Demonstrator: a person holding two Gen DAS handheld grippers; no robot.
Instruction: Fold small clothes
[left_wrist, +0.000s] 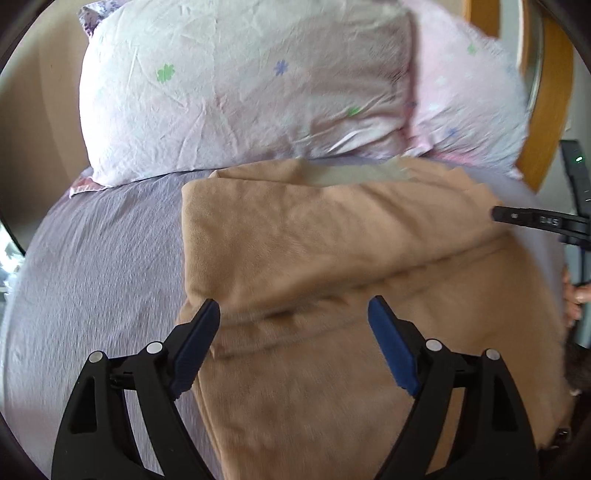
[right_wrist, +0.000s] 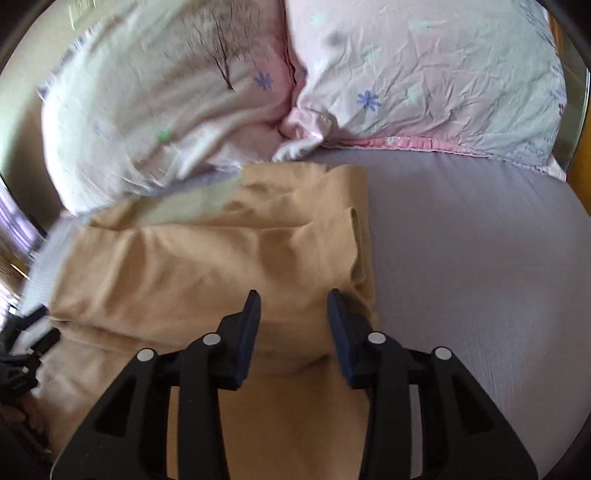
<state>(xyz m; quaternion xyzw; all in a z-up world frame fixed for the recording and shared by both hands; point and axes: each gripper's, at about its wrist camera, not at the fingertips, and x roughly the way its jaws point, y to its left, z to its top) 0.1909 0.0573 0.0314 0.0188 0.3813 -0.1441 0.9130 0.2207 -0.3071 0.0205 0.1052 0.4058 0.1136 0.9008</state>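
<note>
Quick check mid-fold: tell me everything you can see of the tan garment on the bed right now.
The tan garment is a soft, matte, knit-looking cloth, partly folded into layers with a thick fold ridge running across it and a rumpled far edge near the pillows. It lies flat on the lavender sheet. The left gripper is open over its near left part; the right gripper is open over its right edge. Neither visibly pinches cloth. The exact garment type is not clear.

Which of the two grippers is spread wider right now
The left gripper: its fingers gape wide over the tan garment; the right gripper shows a narrower gap.
</note>
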